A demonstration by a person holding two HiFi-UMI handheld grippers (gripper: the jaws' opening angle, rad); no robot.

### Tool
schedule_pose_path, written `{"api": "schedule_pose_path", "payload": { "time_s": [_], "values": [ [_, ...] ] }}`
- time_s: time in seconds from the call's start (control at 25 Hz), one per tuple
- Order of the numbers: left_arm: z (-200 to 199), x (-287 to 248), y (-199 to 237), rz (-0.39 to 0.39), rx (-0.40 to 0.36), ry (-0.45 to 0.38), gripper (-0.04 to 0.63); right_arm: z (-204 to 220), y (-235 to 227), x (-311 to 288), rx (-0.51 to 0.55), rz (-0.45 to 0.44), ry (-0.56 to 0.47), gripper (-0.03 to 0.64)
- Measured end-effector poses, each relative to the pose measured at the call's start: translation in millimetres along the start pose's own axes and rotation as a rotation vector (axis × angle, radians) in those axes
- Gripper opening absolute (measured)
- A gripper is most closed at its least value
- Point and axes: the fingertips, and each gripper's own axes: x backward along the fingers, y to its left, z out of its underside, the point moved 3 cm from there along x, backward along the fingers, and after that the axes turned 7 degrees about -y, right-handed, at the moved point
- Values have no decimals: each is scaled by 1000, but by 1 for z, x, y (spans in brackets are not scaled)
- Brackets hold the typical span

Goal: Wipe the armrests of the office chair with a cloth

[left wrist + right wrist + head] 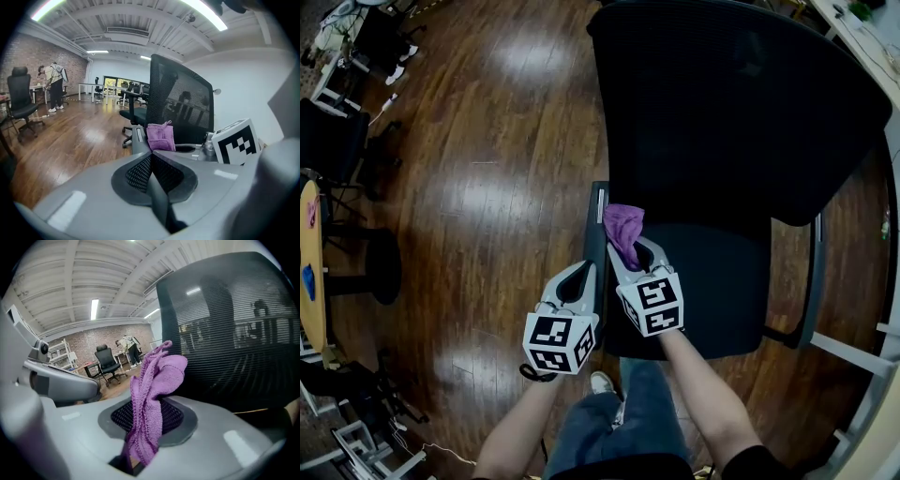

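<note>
Right tongs (625,251) clenched on purple cloth (151,394), which bunches past tips at armrest (596,225). Left tongs (587,272) clenched, empty, just beside. Risks: narrow pinch slips under wiping drag; unsteadied chair (741,112) swivels away.

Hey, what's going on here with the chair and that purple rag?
A person stands at a black office chair with a gripper in each hand. The right gripper is shut on a purple cloth and holds it at the chair's armrest. The left gripper is shut and empty, just beside the same armrest.
</note>
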Motion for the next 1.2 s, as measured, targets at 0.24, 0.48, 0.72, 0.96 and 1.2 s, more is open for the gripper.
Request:
{"api": "schedule_pose_path", "payload": {
  "time_s": [0.24,0.48,0.72,0.96,1.2],
  "values": [
    [19,33,-4,46,-16,-8,5,17,27,29,16,43,-15,95],
    [44,74,-9,93,-32,-11,5,40,61,65,23,93,-12,95],
    [72,108,-15,135,-42,-9,5,64,88,97,34,136,-19,95],
    [95,134,-23,176,-55,14,5,86,117,128,17,172,-20,95],
    [117,146,-37,198,-85,30,5,123,136,148,-25,181,-23,95]
  ]
}}
